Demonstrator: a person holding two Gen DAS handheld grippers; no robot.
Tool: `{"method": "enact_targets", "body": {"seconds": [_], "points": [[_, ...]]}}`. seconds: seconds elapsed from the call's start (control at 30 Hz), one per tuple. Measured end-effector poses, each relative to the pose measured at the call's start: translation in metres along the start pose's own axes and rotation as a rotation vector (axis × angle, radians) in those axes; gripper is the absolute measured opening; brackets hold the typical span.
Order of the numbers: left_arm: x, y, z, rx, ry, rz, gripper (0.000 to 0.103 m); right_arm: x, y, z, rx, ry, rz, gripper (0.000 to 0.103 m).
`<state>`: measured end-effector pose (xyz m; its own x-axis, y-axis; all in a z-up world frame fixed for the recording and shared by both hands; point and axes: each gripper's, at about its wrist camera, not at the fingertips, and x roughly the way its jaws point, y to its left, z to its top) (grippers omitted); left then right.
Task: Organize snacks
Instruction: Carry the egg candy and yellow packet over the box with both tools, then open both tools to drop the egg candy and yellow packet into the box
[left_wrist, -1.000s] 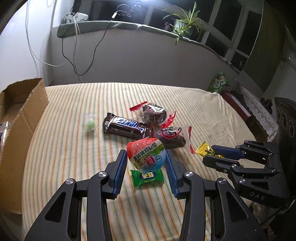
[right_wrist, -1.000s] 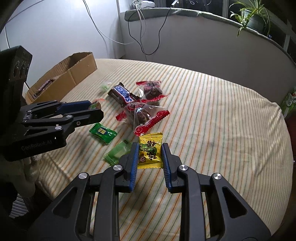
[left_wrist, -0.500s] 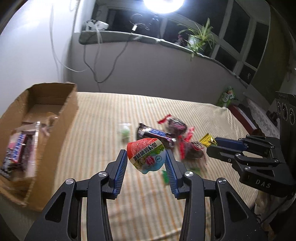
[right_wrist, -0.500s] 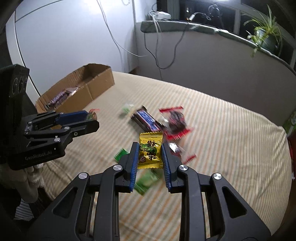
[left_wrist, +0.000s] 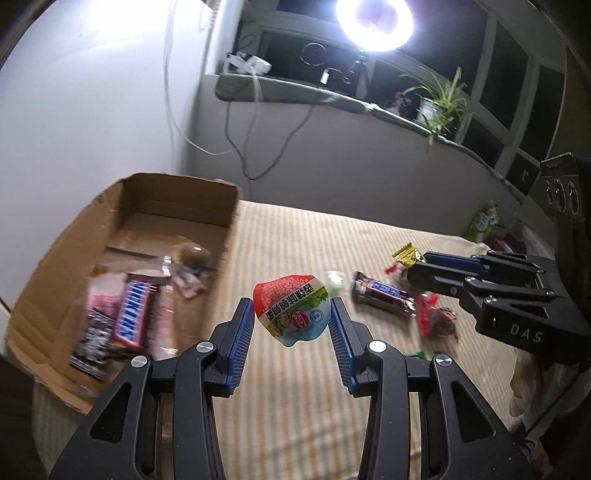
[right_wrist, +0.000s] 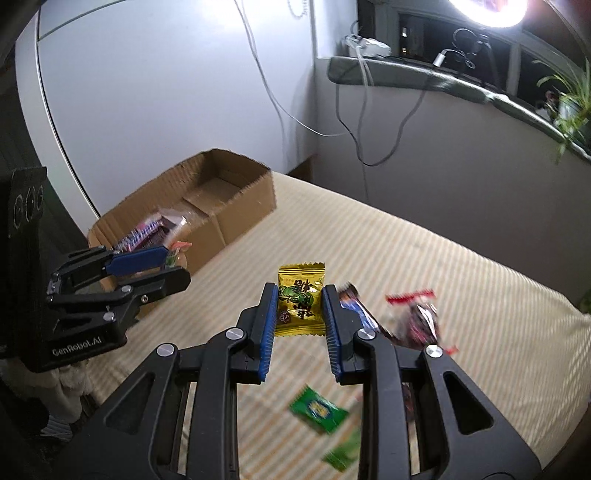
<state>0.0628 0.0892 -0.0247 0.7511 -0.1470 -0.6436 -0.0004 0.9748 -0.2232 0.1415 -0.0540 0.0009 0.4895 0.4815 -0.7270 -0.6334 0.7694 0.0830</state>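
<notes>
My left gripper (left_wrist: 291, 314) is shut on a jelly cup (left_wrist: 291, 310) with a red, white and blue lid, held above the striped table just right of the open cardboard box (left_wrist: 229, 221). The box holds a Snickers bar (left_wrist: 135, 314) and other packets. My right gripper (right_wrist: 299, 295) is shut on a yellow candy packet (right_wrist: 300, 304), held in the air right of the box (right_wrist: 243, 210). The left gripper also shows in the right wrist view (right_wrist: 173, 269). The right gripper shows in the left wrist view (left_wrist: 415, 267).
On the striped tablecloth (left_wrist: 295, 236) lie a Snickers bar (left_wrist: 380, 297), red-edged packets (right_wrist: 417, 321), a small pale green sweet (left_wrist: 334, 280) and green packets (right_wrist: 317, 408). A wall with hanging cables stands behind the box. A windowsill with a plant (left_wrist: 439, 103) runs along the back.
Both grippers have lifted and swung left toward the cardboard box, each keeping its snack. The box and its contents have come further into view.
</notes>
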Motion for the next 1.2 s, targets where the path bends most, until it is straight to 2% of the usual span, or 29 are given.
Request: {"method": "enact_targets", "body": {"seconds": [0.23,0.63,1.2], "points": [[-0.004,0.027,0.007,-0.03,-0.017,0.039,0.04,0.026,0.019,0.032,-0.012,-0.012,0.052,0.025],[0.003,0.062,0.021,-0.062,-0.027,0.085,0.04,0.078,0.045,0.078,-0.037,-0.003,0.093,0.025],[0.011,0.079,0.032,-0.071,-0.035,0.117,0.04,0.135,0.061,0.099,-0.047,0.046,0.159,0.025]]}}
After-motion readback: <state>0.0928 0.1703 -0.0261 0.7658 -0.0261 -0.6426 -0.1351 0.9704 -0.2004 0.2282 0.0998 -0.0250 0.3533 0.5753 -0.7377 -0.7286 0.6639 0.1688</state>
